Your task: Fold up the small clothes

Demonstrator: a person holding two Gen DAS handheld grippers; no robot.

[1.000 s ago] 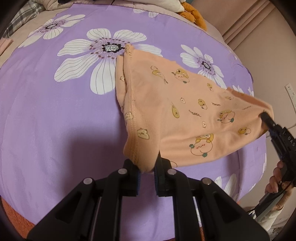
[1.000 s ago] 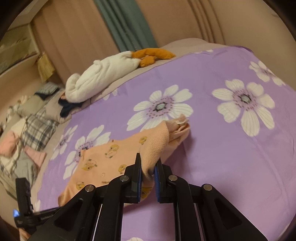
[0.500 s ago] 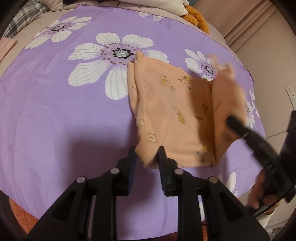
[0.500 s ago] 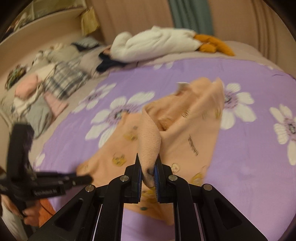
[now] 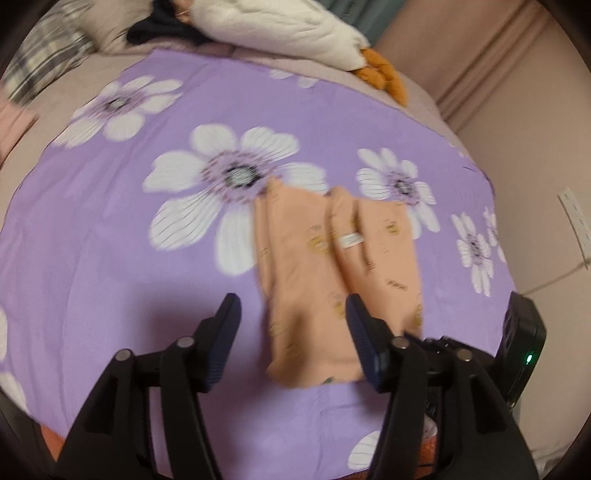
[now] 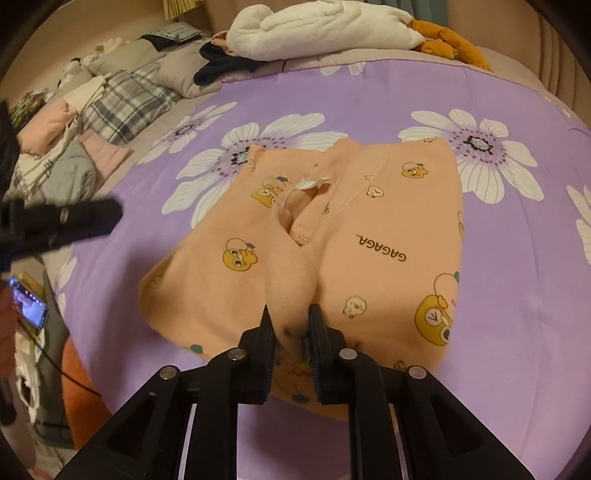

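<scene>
A small peach-orange cotton garment printed with yellow cartoon figures point(image 6: 369, 236) is seen lying on a purple bedsheet with large white flowers point(image 6: 517, 295), spread over a bed. The garment is folded inward from both sides, so that two flaps meet along a raised ridge down its middle; a small white label point(image 6: 314, 182) is noted at the far end of that ridge, and the word "GAGAGA" is printed on the right flap.

Right gripper point(image 6: 289, 326): the near end of the ridge is bunched between its jaws, which are opening; the pads are seen still in contact with the cloth on both sides.

Left gripper point(image 5: 291, 325): its jaws are held wide apart and are opening; nothing is pressed by them. In the left wrist view the near edge of the garment is seen lying on the sheet in the gap between the fingers, untouched; this view is blurred.

Beyond the purple sheet, a rolled white fleecy blanket point(image 6: 325, 27), an orange plush toy point(image 6: 450, 42) and a grey plaid pillow point(image 6: 125, 99) are noted near the head of the bed
</scene>
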